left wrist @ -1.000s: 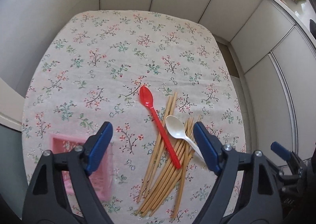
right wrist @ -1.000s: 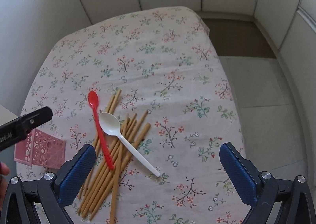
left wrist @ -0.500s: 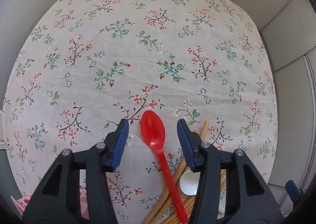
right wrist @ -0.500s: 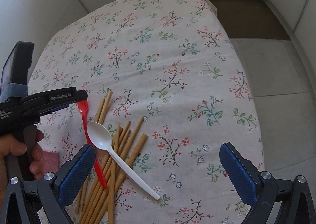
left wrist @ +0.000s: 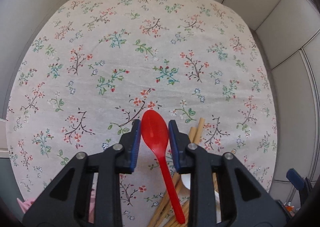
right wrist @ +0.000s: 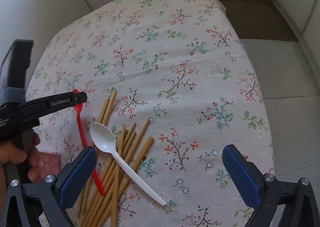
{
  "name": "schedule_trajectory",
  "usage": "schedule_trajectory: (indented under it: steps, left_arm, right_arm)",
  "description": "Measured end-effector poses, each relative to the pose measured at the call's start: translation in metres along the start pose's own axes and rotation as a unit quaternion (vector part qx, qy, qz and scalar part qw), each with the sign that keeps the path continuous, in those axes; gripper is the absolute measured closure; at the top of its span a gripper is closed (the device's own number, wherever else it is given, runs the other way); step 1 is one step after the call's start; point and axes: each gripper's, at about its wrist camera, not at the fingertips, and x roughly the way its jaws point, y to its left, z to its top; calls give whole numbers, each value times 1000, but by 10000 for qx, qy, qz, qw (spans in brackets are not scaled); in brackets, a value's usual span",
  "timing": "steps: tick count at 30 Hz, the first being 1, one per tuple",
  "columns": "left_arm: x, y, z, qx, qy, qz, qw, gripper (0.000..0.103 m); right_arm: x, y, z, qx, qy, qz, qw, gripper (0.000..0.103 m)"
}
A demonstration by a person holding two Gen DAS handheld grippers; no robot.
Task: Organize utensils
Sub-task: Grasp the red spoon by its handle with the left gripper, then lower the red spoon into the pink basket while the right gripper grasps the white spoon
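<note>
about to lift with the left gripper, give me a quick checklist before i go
1. Left gripper centred on the red spoon bowl: ok.
2. Pads pressing the bowl: cannot tell; jaws have just been closing and sit at its edges.
3. Spoon handle clear: not ok, it lies over the chopsticks.
4. White spoon clear of the red one: ok.
5. Right gripper open, out of the way: ok.
6. Pink basket reachable: cannot tell, mostly hidden.

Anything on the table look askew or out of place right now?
Yes: the chopsticks lie fanned in a loose heap, with the white spoon lying across them and the red spoon handle resting over them. Nothing looks spilled or broken.
</note>
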Motion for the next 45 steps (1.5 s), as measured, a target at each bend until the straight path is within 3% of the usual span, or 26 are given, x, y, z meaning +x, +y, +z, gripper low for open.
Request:
schedule_trajectory:
  steps: [3,9,12,18,25,30,31,36,40,42,45]
  left_arm:
    - [-39,3,-11,122,-361,-230,9990,74]
    - [-115,8,-35,392,-1101,-643,9911,74]
    - [-141,18,-44,485,-1486,-730,9850,74]
    - [-190,59,-65,254,-2403,-812,9670,74]
    - [-198,85,-68,71,-2800,-828,9564,74]
    - [-199,88,-69,67,-2932,-792,9527,74]
    - [-201,89,-71,66,-2988,-793,9510,74]
    - [-219,96,-78,27,-3574,-604,9320,74]
    - [-226,96,-84,92,-4119,-73,9111,74]
    - [-218,91,-85,244,-4224,279,9056,73]
    - [-201,88,-81,432,-4202,596,9045,73]
  right_arm:
    - [2,6,0,-130,-46,18,9999,2]
    - [14,24,1,-396,56,466,9981,20]
    - [25,40,0,-689,121,683,9952,27]
    - [57,74,-4,-1379,285,608,9882,36]
    - [90,101,4,-1834,499,308,9813,41]
    - [111,109,4,-1917,694,-24,9790,55]
    - [114,109,4,-1909,728,-54,9789,62]
    - [108,103,3,-1873,573,-131,9805,64]
    - [88,97,3,-1690,302,-98,9851,65]
    - [72,95,3,-1567,104,33,9876,65]
    - [44,96,-1,-1443,-212,253,9890,65]
